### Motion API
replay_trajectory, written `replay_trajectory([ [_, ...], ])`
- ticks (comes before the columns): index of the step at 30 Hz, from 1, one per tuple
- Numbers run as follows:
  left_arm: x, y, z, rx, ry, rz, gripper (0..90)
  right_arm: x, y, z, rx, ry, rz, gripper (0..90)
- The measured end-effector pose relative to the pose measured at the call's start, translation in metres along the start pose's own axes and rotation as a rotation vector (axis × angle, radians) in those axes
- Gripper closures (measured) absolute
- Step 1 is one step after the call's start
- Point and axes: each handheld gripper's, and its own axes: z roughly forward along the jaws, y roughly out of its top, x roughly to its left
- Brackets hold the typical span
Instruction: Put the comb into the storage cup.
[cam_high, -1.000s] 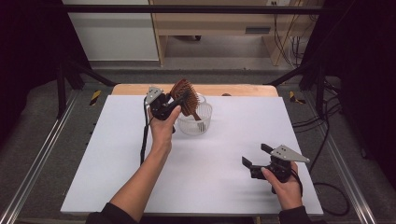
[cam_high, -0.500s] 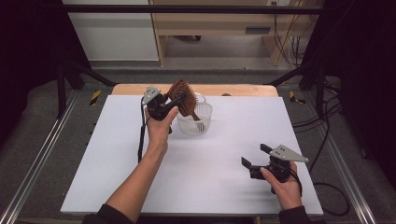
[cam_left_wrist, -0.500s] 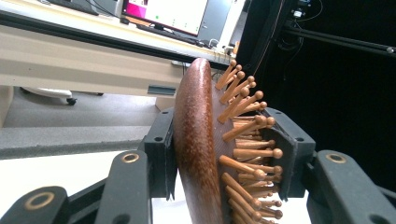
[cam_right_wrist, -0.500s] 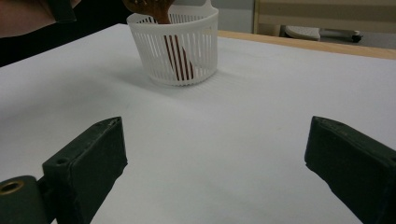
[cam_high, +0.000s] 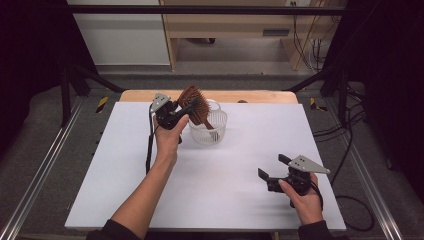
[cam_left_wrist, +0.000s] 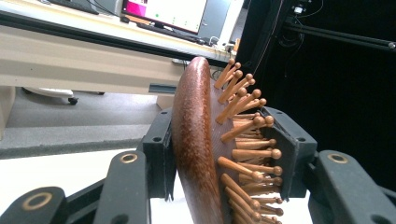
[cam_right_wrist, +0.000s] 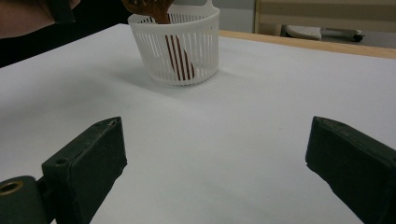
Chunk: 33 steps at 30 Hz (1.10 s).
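A brown wooden hairbrush (cam_high: 196, 107) with round-tipped wooden pins stands tilted in a small white slotted basket (cam_high: 210, 134) at the back middle of the white table. Its handle (cam_right_wrist: 180, 58) shows through the basket (cam_right_wrist: 187, 46) slots. My left gripper (cam_high: 190, 107) is shut on the brush head (cam_left_wrist: 198, 140), one pad on the smooth back and the other against the pins. At the front right, my right gripper (cam_high: 271, 166) rests low over the table. It is open, with nothing between its jaws (cam_right_wrist: 219, 154).
The white table top (cam_high: 200, 200) has a wooden strip (cam_high: 250, 96) along its back edge. Metal rails (cam_high: 40, 175) run down both sides. A black cable (cam_high: 148, 150) hangs from the left gripper beside the forearm.
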Motion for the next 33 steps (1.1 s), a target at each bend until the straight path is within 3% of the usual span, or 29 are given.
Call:
replay_trajectory([
  [33, 0.0082, -0.0008, -0.0048, 0.008, 0.013, 0.001, 48.0, 0.0010, -0.0007, 0.0018, 0.011, 0.010, 0.000, 4.9],
])
